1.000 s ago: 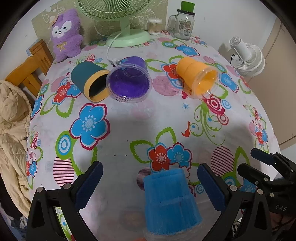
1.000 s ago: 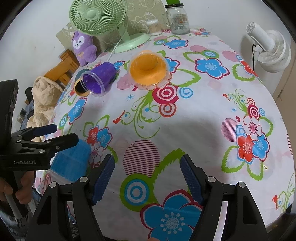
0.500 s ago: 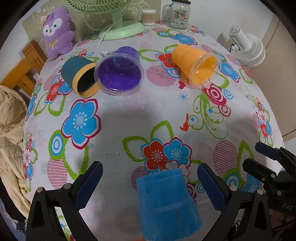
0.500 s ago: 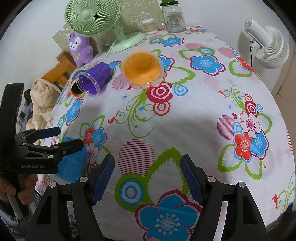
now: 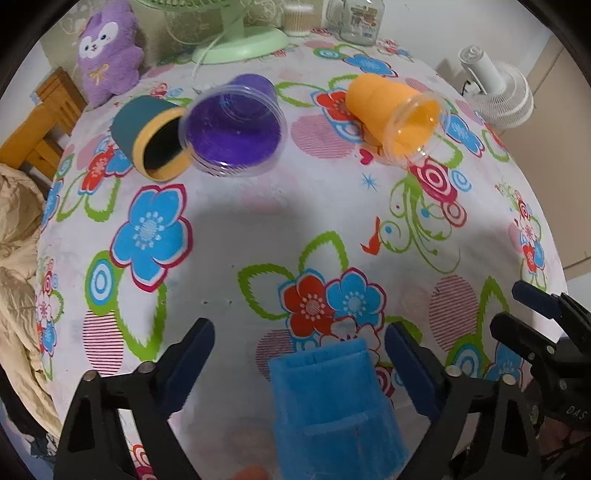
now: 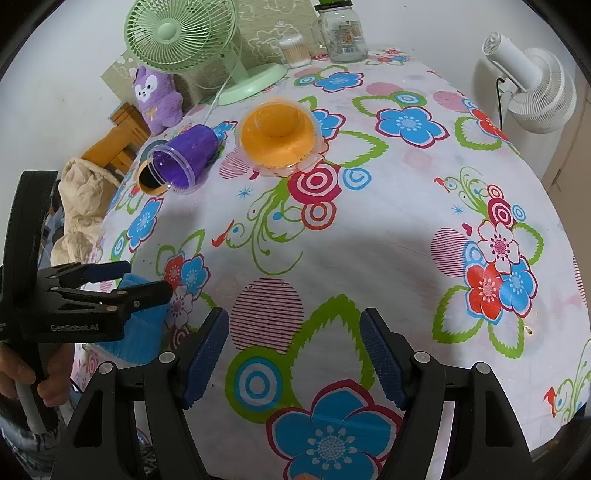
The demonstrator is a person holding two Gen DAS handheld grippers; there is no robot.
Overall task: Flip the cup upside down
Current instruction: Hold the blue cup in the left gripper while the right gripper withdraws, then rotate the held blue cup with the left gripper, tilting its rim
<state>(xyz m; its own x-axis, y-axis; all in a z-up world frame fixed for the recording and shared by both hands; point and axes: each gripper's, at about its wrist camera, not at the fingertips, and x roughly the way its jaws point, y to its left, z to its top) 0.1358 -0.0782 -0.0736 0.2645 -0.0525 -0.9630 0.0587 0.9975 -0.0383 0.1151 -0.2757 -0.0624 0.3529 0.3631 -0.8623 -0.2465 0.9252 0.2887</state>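
A blue cup (image 5: 332,402) stands upside down at the table's near edge, between the spread fingers of my left gripper (image 5: 299,365), which is open and does not touch it. It also shows in the right wrist view (image 6: 140,328), behind the left gripper (image 6: 144,280). My right gripper (image 6: 295,354) is open and empty over the tablecloth. Three cups lie on their sides farther back: an orange one (image 5: 399,118), a purple one (image 5: 236,129) and a teal one with a yellow rim (image 5: 151,136).
A green desk fan (image 6: 195,44), a purple plush toy (image 6: 155,99), a glass jar (image 6: 341,33) and a cotton swab box (image 6: 295,51) stand at the far edge. A white fan (image 6: 532,92) stands beyond the table's right side. A wooden chair (image 5: 40,122) is on the left.
My left gripper has drawn back and up from the blue cup, which stays upside down on the table. The right gripper has shifted slightly back.
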